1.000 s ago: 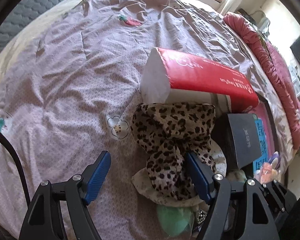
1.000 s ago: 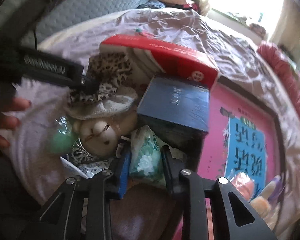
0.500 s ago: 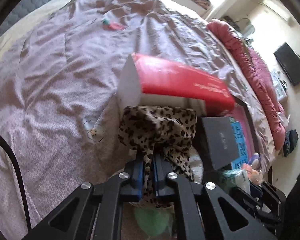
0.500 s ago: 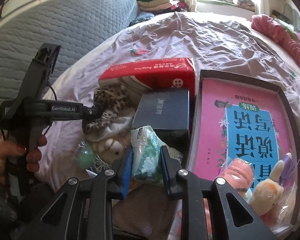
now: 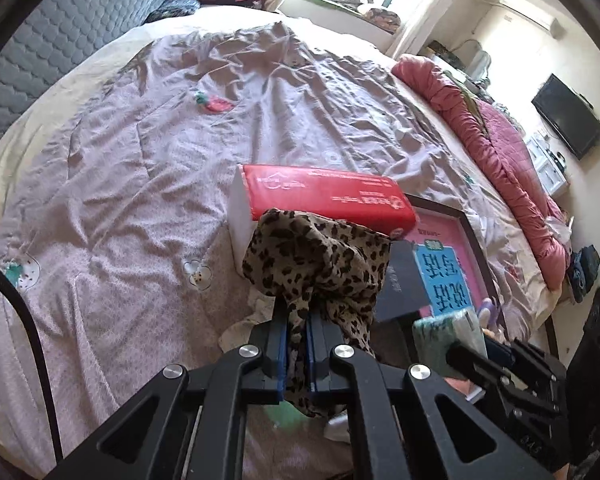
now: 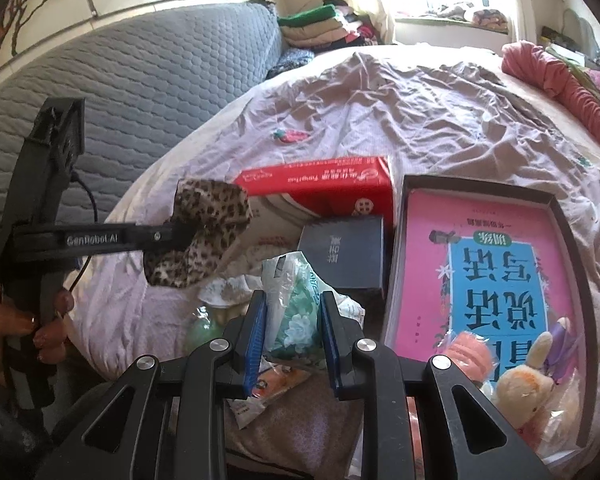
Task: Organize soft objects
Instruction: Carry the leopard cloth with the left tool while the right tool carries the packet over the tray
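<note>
A bed (image 5: 140, 208) with a rumpled mauve sheet filled both views. Near its edge lay a dark shallow box (image 6: 572, 280) holding a pink book (image 6: 480, 264), with a plush rabbit (image 6: 528, 376) at its near end. Beside the box sat a red tissue pack (image 6: 320, 184), its long axis running left to right in the right wrist view, and a dark blue box (image 6: 340, 256) just in front of it. The left gripper (image 5: 296, 320) had its jaws closed on a leopard-print cloth (image 5: 320, 264), which was held clear of the bed in front of the tissue pack, bunched above the jaws with a tail hanging below. The right gripper (image 6: 294, 320) had its jaws clamped on a green floral tissue packet (image 6: 296, 312), standing upright with its long axis pointing up and away. A hand (image 6: 4, 332) held the left gripper's handle.
</note>
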`<control>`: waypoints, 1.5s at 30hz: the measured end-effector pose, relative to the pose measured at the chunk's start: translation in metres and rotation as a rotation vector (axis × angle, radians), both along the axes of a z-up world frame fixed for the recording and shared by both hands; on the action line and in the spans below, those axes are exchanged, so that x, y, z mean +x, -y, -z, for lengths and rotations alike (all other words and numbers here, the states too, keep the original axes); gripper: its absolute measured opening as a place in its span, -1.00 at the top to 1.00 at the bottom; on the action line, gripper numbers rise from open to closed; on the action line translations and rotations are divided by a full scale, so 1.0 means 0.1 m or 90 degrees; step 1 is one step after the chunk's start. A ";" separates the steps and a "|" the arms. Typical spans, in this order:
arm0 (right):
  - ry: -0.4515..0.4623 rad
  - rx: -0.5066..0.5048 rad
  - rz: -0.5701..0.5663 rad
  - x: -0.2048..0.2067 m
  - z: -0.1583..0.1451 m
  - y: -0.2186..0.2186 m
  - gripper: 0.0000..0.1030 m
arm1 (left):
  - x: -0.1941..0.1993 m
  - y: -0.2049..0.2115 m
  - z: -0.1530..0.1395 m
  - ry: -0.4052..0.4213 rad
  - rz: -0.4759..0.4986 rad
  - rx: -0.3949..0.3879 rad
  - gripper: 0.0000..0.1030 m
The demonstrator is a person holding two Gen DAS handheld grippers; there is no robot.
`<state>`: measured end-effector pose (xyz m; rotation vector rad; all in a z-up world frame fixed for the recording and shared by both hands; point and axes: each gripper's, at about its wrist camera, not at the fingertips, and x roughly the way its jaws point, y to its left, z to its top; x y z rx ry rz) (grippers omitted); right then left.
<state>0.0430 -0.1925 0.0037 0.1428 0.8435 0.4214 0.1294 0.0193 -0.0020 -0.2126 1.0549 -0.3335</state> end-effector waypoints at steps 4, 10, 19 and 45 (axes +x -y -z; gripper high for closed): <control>0.015 0.002 0.010 -0.06 -0.12 0.05 0.48 | -0.12 0.09 -0.13 0.017 0.012 0.005 0.86; 0.037 0.004 0.030 -0.15 -0.29 0.17 0.48 | -0.22 0.25 -0.29 0.029 0.032 0.015 0.86; 0.057 0.010 0.065 -0.32 -0.47 0.40 0.48 | -0.41 0.53 -0.51 0.056 0.070 0.022 0.86; 0.091 0.037 0.205 -0.65 -0.66 1.46 0.48 | -0.73 1.44 -0.55 0.062 0.171 0.048 0.86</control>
